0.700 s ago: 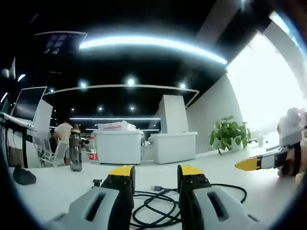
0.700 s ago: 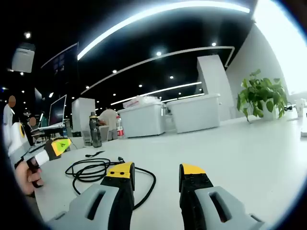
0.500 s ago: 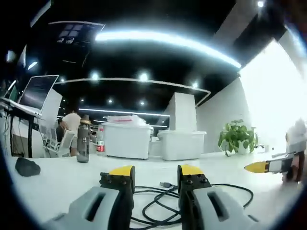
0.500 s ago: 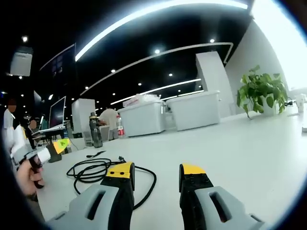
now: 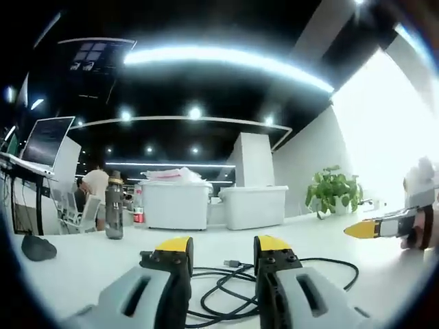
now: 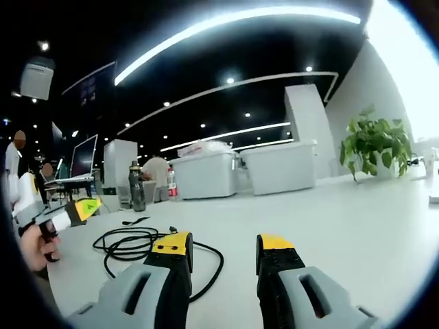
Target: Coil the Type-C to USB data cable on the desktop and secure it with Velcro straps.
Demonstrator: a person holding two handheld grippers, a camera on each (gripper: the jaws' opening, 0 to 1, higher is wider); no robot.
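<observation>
Cable (image 5: 236, 288) loose on desktop (image 6: 357, 226), unlabelled.

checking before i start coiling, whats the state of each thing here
left gripper: open, empty, low over the cable
right gripper: open, empty
cable: loose tangle on the desk, not coiled, no strap on it
bottle: upright, capped
laptop: lid open

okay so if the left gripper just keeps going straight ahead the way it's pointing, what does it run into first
Most likely the black cable. It lies loosely looped on the white desktop right ahead of the open left gripper, with a plug end showing between the jaws. The gripper seems slightly above the desk, so depth is uncertain; it might pass just over the loops.
</observation>
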